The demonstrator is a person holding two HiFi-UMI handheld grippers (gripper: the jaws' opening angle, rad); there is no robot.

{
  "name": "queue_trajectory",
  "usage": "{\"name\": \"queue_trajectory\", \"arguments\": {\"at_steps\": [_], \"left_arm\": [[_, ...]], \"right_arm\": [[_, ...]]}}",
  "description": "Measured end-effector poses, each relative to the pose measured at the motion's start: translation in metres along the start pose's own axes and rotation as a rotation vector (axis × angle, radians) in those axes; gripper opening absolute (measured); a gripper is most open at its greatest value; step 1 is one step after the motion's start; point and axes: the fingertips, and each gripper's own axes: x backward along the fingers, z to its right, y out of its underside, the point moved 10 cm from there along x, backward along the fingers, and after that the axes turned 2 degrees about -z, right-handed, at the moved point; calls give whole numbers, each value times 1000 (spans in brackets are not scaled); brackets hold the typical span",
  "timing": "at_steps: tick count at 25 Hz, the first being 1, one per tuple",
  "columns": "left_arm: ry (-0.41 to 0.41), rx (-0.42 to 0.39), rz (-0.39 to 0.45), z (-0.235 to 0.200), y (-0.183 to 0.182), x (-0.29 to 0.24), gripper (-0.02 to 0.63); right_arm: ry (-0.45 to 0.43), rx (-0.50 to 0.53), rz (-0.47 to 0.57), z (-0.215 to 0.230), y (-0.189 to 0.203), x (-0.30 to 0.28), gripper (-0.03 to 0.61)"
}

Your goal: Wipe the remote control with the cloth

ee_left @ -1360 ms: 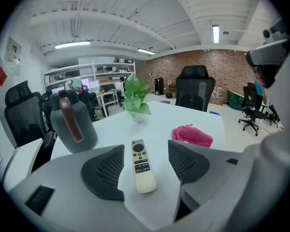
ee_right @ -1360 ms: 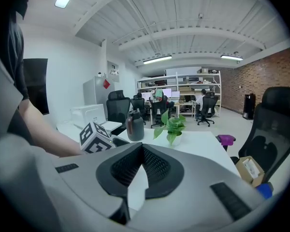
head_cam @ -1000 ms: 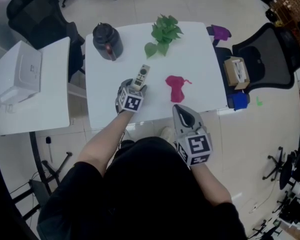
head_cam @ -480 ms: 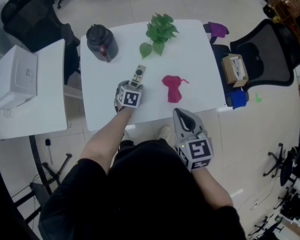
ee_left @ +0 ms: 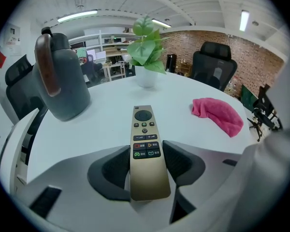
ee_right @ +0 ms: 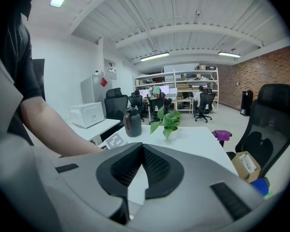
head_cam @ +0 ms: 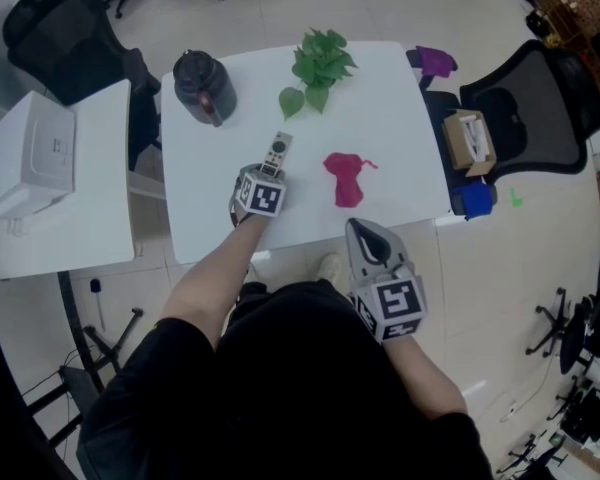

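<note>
Two jaws of the left gripper have just been closing and grip the remote control, flat on the white worktop. The pink cloth lies apart, rightward. Beyond, a lidded jug; a pot holds a plant. The right gripper is closed, empty.

L arm stretched fwd, forearm bare. L gripper tilted down. Its jaws have just been closing, pads now against both long sides of the remote control. R arm bent, close to torso. R gripper nearer the body, pointing fwd and slightly down, jaws together w/ nothing btwn.
</note>
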Motion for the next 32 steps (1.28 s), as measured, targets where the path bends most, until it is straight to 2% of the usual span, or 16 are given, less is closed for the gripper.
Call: {"name": "queue_trajectory", "arguments": {"at_steps": [5,14,21,26,32], "left_arm": [[15,-16,-5,-1,2,1,213],[90,-82,106,-1,3,35,210],[151,-141,283,-4,-4,118,210],[185,-155,353,-7,-6,178,210],[161,-206,417,0,-8,227,210]], "right_arm": [[-6,2,5,-1,-1,0,6],[-17,-6,19,-1,2,-3,6],[-14,-12,13,-1,4,-13,6],[-25,5,2,-4,6,-26,6],[19,26,-34,7,15,-47,8]]}}
